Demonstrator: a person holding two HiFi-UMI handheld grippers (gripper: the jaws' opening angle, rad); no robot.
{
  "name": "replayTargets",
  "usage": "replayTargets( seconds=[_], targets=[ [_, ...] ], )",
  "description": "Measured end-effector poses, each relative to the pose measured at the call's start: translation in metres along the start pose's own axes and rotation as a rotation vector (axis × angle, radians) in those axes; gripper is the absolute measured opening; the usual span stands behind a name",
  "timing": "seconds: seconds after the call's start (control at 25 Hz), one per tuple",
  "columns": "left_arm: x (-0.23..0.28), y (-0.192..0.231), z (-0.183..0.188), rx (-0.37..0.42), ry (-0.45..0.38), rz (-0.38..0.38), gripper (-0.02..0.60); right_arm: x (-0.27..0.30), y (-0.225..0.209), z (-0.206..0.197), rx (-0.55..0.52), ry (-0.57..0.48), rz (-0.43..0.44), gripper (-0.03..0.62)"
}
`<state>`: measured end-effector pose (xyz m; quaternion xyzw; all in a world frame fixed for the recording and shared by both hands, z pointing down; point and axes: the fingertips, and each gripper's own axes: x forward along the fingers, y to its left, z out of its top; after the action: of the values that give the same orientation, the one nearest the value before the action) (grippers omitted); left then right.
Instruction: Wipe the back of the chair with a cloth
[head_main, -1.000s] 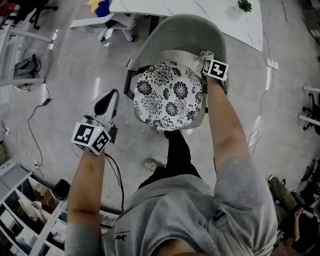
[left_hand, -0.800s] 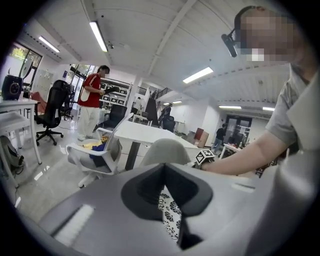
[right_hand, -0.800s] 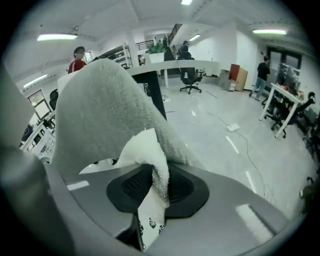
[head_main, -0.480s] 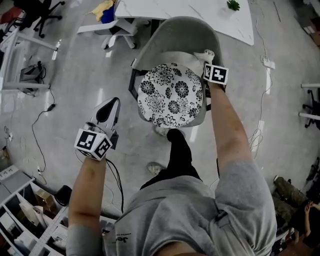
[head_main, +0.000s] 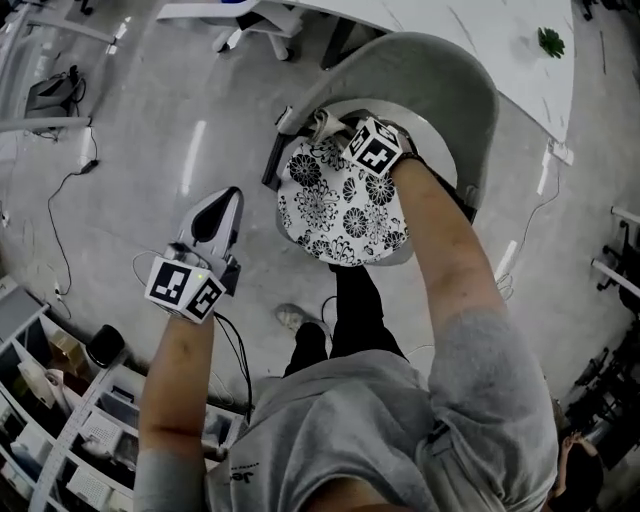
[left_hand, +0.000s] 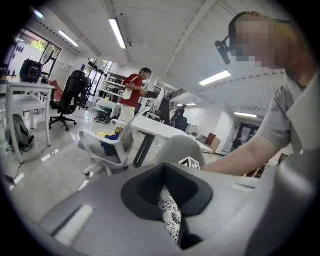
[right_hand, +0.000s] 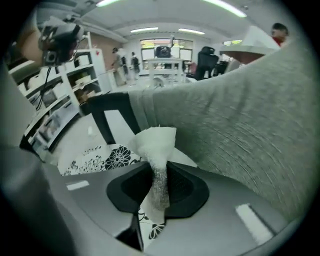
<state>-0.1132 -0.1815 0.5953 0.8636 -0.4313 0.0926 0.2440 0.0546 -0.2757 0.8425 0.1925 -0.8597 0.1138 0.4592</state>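
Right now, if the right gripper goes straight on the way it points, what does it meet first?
Most likely the grey chair back: the right gripper, shut on the cloth, points at its inner face near the dark frame. Depth is unclear, so contact may come almost at once.

- White desk (head_main: 510, 40), bearing a small green plant (head_main: 550, 41).
- White swivel chair (left_hand: 107, 145), yellow and blue items on its seat, beside the desk.
- Black office chair (left_hand: 70, 97).
- Person in red top (left_hand: 134, 95), standing.
- Floor cable (head_main: 52, 215).
- Open shelving (head_main: 60, 440).
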Motion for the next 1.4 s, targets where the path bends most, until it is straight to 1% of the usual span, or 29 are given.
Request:
replayTargets(
  seconds=[0.04, 0.08, 0.12, 0.16, 0.24, 0.4, 0.48, 0.56, 0.84, 1.04, 1.24, 1.4],
  targets=[
    [0.004, 0.005, -0.005, -0.017, 0.005, 0.009, 0.058, 0.012, 0.003, 0.001, -0.053, 0.023, 0.030, 0.067],
    [0.007, 0.010, -0.011, -0.033, 0.012, 0.018, 0.058, 0.021, 0.003, 0.003, -0.084, 0.037, 0.045, 0.067],
    [0.010, 0.015, -0.016, -0.048, 0.017, 0.027, 0.058, 0.028, -0.001, 0.006, -0.085, 0.043, 0.045, 0.067],
    [0.013, 0.019, -0.019, -0.064, 0.021, 0.036, 0.058, 0.034, -0.008, 0.009, -0.058, 0.043, 0.036, 0.067],
    [0.017, 0.026, -0.022, -0.090, 0.021, 0.053, 0.058, 0.041, -0.024, 0.015, 0.040, 0.036, 0.019, 0.069],
    [0.026, 0.033, -0.018, -0.106, 0.021, 0.063, 0.058, 0.037, -0.042, 0.016, 0.241, -0.017, -0.011, 0.070],
    [0.030, 0.033, -0.014, -0.101, 0.029, 0.059, 0.058, 0.032, -0.054, 0.006, 0.369, -0.040, -0.053, 0.070],
    [0.036, 0.030, -0.010, -0.090, 0.036, 0.048, 0.058, 0.025, -0.069, -0.009, 0.484, -0.042, -0.106, 0.069],
    [0.057, 0.011, 0.002, -0.061, 0.046, -0.004, 0.058, -0.012, -0.111, -0.073, 0.818, -0.051, -0.300, 0.071],
    [0.064, -0.002, 0.004, -0.034, 0.061, -0.043, 0.058, -0.052, -0.124, -0.119, 0.993, -0.082, -0.446, 0.069],
    [0.066, -0.022, 0.004, -0.026, 0.056, -0.082, 0.058, -0.092, -0.124, -0.160, 1.113, -0.104, -0.553, 0.069],
    [0.057, -0.038, 0.001, -0.008, 0.055, -0.116, 0.058, -0.120, -0.115, -0.193, 1.252, -0.130, -0.635, 0.069]
  ],
)
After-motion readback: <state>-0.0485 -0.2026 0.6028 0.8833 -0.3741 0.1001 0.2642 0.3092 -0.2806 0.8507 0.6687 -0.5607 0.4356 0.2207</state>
